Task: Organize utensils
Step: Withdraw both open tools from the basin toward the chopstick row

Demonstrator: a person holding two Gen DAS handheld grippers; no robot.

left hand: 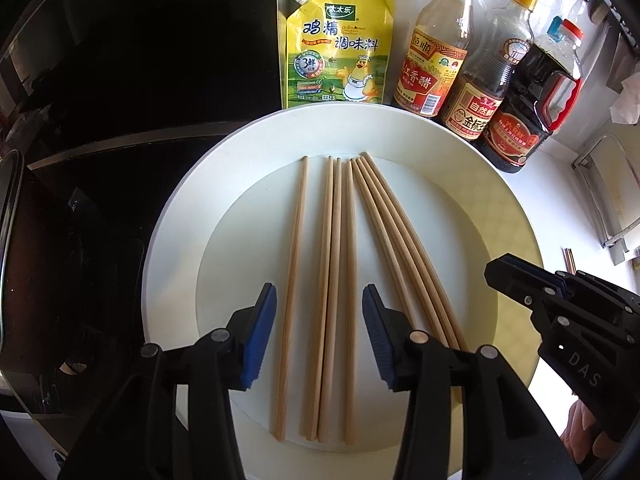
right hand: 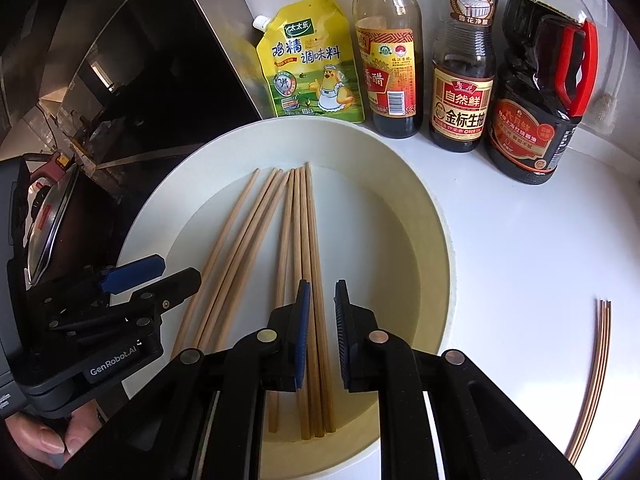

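Note:
Several wooden chopsticks [left hand: 336, 280] lie side by side in a white round plate [left hand: 176, 216], tips pointing away. They also show in the right wrist view [right hand: 298, 248], in the plate [right hand: 400, 184]. My left gripper [left hand: 319, 296] is open, its blue pads either side of the middle chopsticks near their thick ends. My right gripper [right hand: 320, 292] is open a little, its jaws around the rightmost chopsticks. The right gripper shows in the left wrist view [left hand: 560, 304], and the left gripper in the right wrist view [right hand: 132, 276].
A yellow seasoning pouch [left hand: 340, 48] and three sauce bottles [right hand: 460, 80] stand behind the plate. A black cooktop [left hand: 120, 80] lies to the left. A pair of chopsticks [right hand: 596, 376] lies on the white counter to the right. A pot with a lid [right hand: 52, 220] is at the left.

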